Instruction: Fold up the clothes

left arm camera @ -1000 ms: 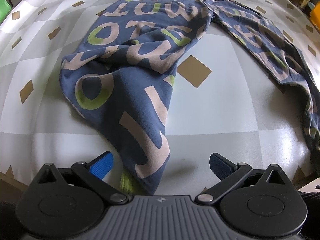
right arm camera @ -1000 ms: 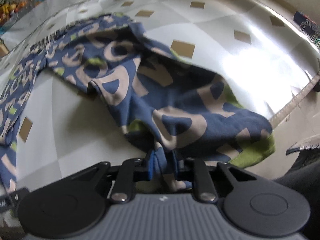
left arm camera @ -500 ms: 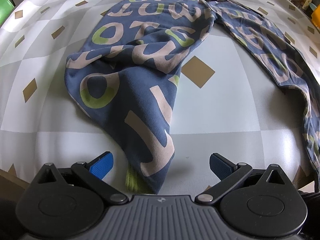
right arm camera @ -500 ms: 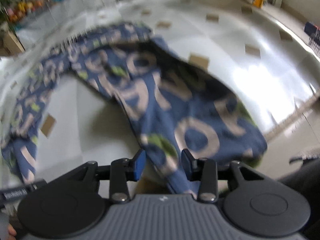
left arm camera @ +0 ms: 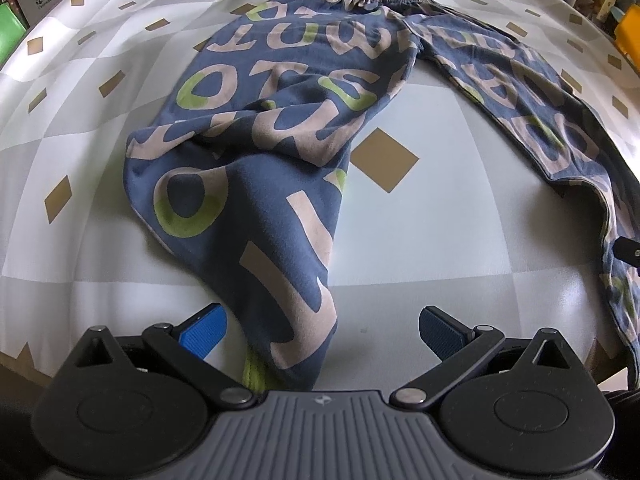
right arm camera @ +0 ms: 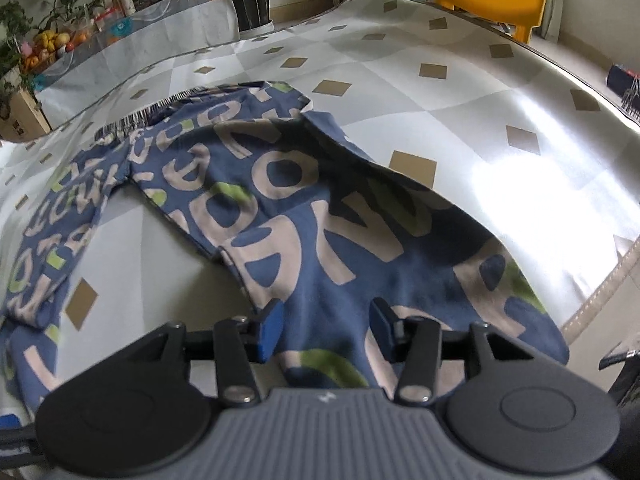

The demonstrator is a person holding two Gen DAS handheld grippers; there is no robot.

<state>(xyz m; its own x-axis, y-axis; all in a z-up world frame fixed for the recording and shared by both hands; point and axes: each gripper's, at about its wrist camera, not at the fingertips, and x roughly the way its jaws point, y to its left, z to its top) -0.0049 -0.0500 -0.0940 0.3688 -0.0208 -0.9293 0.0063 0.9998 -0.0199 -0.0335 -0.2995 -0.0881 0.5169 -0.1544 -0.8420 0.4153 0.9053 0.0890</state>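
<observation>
navy letter-print trousers [left arm camera: 280, 152] spread flat on counter [left arm camera: 420, 240], waistband toward far edge, both legs running to near edge, cuffs at or over it. left gripper [left arm camera: 320, 330] jaws wide open, holding nothing; left leg cuff lies between them, pads clear of cloth. right gripper [right arm camera: 326, 326] jaws have just been opening, now part open; right leg cloth sits loose between them, pads not pressing it. checked cover with brown diamonds on counter.
</observation>
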